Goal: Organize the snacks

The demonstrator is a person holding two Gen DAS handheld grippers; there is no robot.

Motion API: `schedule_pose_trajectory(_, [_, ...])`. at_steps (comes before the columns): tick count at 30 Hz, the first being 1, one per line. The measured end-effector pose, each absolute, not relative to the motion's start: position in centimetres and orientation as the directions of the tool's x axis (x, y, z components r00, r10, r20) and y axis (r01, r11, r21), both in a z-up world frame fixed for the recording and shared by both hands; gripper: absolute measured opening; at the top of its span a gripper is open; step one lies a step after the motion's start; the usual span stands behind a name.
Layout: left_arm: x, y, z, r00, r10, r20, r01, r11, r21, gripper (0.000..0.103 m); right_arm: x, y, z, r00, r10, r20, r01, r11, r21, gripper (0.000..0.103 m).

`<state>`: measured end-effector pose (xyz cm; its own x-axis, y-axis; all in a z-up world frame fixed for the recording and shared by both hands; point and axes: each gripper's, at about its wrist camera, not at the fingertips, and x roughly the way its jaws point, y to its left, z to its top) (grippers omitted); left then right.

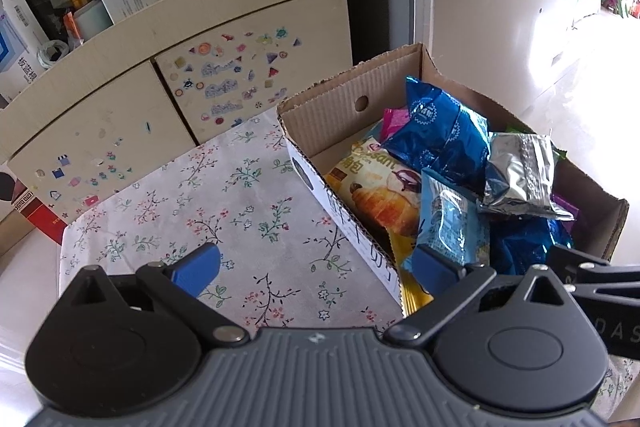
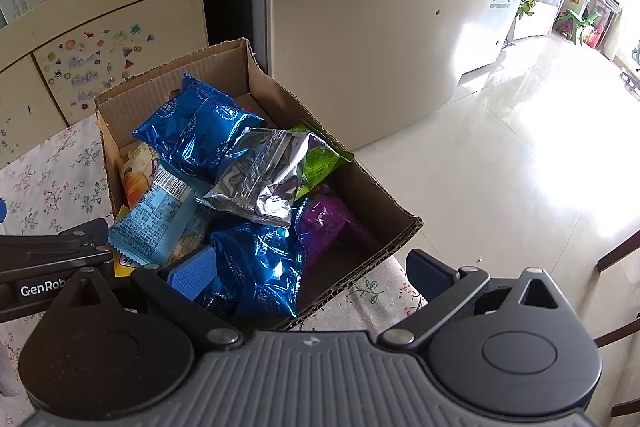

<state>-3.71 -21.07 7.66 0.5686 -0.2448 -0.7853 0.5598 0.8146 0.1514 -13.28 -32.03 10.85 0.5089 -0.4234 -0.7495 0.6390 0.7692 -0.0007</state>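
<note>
A cardboard box (image 1: 324, 95) (image 2: 376, 195) stands on the floral tablecloth (image 1: 224, 187) and holds several snack packs. Among them are a dark blue foil pack (image 1: 444, 131) (image 2: 196, 123), a silver foil pack (image 1: 520, 179) (image 2: 264, 179), a croissant pack (image 1: 376, 187), a light blue pack (image 1: 452, 223) (image 2: 156, 223), a green pack (image 2: 320, 163) and a purple pack (image 2: 328, 223). My left gripper (image 1: 316, 267) is open and empty over the box's near left wall. My right gripper (image 2: 312, 271) is open and empty over the box's near right corner.
A cream cabinet (image 1: 120, 99) with stickers and a shelf of boxes stands behind the table. A large white appliance (image 2: 380, 27) stands to the right of it. A glossy tiled floor (image 2: 520, 167) lies beyond the table edge. Dark chair parts (image 2: 620, 267) show at far right.
</note>
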Motion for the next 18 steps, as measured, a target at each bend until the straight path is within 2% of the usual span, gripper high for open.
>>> schedule_pose_trajectory(18, [-3.7, -19.2, 8.6, 0.626, -0.197, -0.755, 0.525, 0.822, 0.22, 0.101, -12.8, -30.1, 11.1, 0.537, -0.414, -0.735, 0.617, 0.787, 0.007, 0.103])
